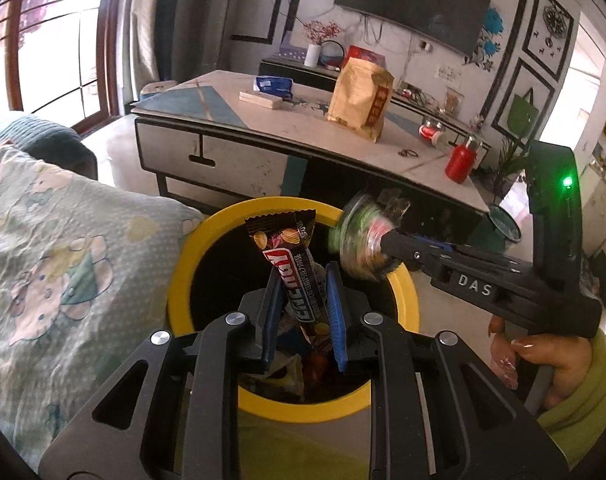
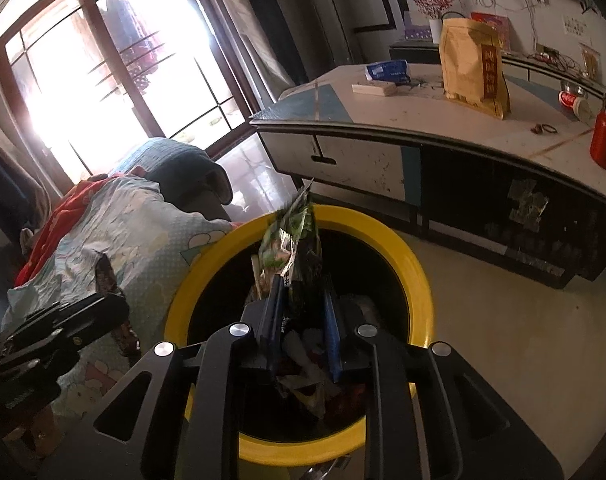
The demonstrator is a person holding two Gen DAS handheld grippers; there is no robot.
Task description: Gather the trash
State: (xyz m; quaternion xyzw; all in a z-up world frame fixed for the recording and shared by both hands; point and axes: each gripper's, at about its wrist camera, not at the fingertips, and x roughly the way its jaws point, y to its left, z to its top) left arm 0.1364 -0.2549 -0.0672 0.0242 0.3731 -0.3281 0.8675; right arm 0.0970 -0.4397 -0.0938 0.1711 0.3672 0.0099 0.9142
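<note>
Trash hangs over the yellow-rimmed bin (image 1: 183, 280) from both sides. The left gripper (image 1: 303, 308) has its blue fingers (image 1: 335, 312) clenched on a dark candy-bar wrapper (image 1: 291, 260) with red and white lettering, which stands upright between them directly above the bin's black opening. In the left wrist view the right gripper (image 1: 383, 242) reaches in from the right, held by a hand (image 1: 543, 360) in a green sleeve, and pinches a blurred green snack wrapper (image 1: 355, 236) at the bin's far right rim. The right wrist view shows that same green wrapper (image 2: 291, 240) gripped between the right gripper's (image 2: 303, 312) fingers (image 2: 273, 308), pointing up over the bin (image 2: 415, 280), where crumpled packets (image 2: 307, 360) already lie inside. A patterned blanket (image 1: 63, 260) lies just beside the bin on the left. Beyond it stands a low coffee table whose surface (image 1: 283, 120) carries a yellow paper bag (image 1: 359, 100), a blue pack (image 1: 273, 85) and a red bottle (image 1: 461, 162).
</note>
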